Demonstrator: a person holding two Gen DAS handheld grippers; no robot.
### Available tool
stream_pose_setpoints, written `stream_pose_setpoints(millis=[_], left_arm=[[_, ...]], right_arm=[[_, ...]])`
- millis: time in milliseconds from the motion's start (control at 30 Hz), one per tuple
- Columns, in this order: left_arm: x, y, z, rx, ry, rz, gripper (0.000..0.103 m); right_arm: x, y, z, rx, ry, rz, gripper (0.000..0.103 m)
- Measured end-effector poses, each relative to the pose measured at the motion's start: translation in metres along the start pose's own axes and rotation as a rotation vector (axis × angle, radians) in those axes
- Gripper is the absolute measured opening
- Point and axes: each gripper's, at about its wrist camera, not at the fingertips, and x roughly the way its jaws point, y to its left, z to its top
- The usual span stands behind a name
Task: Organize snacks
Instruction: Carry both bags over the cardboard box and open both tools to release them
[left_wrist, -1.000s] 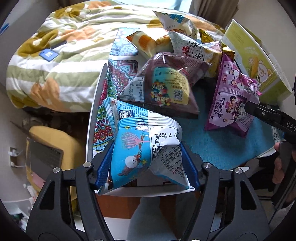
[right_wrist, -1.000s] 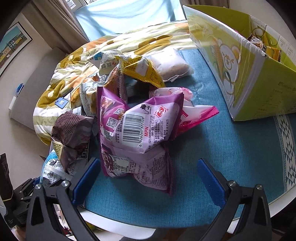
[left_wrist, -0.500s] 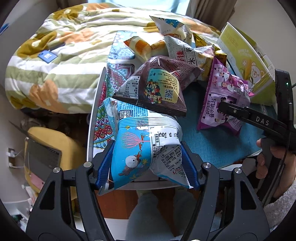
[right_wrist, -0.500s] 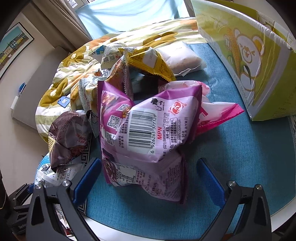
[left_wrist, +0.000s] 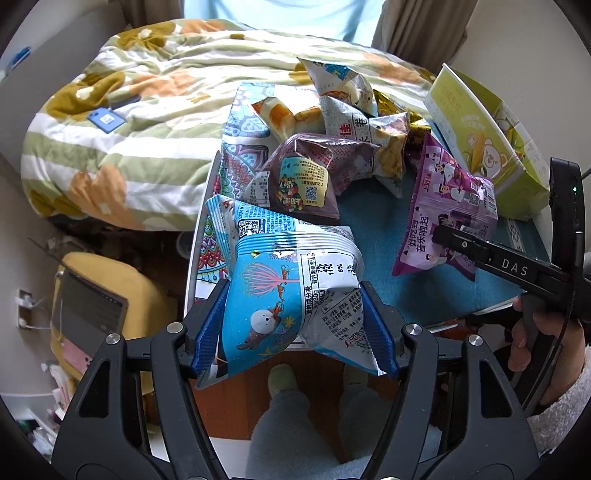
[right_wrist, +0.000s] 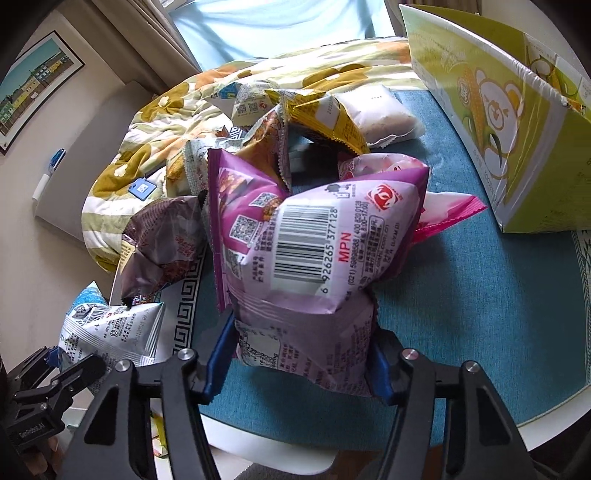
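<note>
My left gripper (left_wrist: 295, 325) is shut on a blue snack bag (left_wrist: 291, 288) at the near left edge of the table; the bag also shows in the right wrist view (right_wrist: 110, 328). My right gripper (right_wrist: 299, 354) is shut on the lower end of a purple snack bag (right_wrist: 314, 251), which also shows in the left wrist view (left_wrist: 450, 206). A brown bag (left_wrist: 306, 177) lies behind the blue one. A pile of other snack bags (left_wrist: 354, 107) lies further back. A green cardboard box (right_wrist: 509, 110) stands open at the right.
The round table has a teal cloth (right_wrist: 461, 295) with a patterned border (left_wrist: 236, 162). A bed with a flowered quilt (left_wrist: 129, 122) lies behind and to the left. A yellow chair (left_wrist: 96, 295) stands low at the left. A pink bag (right_wrist: 447, 214) lies behind the purple one.
My right gripper has moved forward and shut on the purple bag, which was between open jaws before. My left gripper has drawn back slightly with the blue bag.
</note>
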Motion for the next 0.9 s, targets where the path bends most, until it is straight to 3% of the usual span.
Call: stream_pose_setpoints(millis=[200,467,900], left_arm=[[-0.034,-0.023,0.008,-0.001,-0.078,0.0,0.065],[-0.071,-0.082,0.041,0.027,-0.215,-0.032,0.065],[-0.06,-0.239,0.121,0.151,-0.356,-0.171,0.065]], right_arm=[[-0.031,0.002,0.001,-0.042,-0.028,0.021,0.058],[-0.1,-0.01,0.022,-0.086,-0.147,0.034,0.058],[-0.207,-0.12,0.071,-0.064,-0.335,-0.083,0.058]])
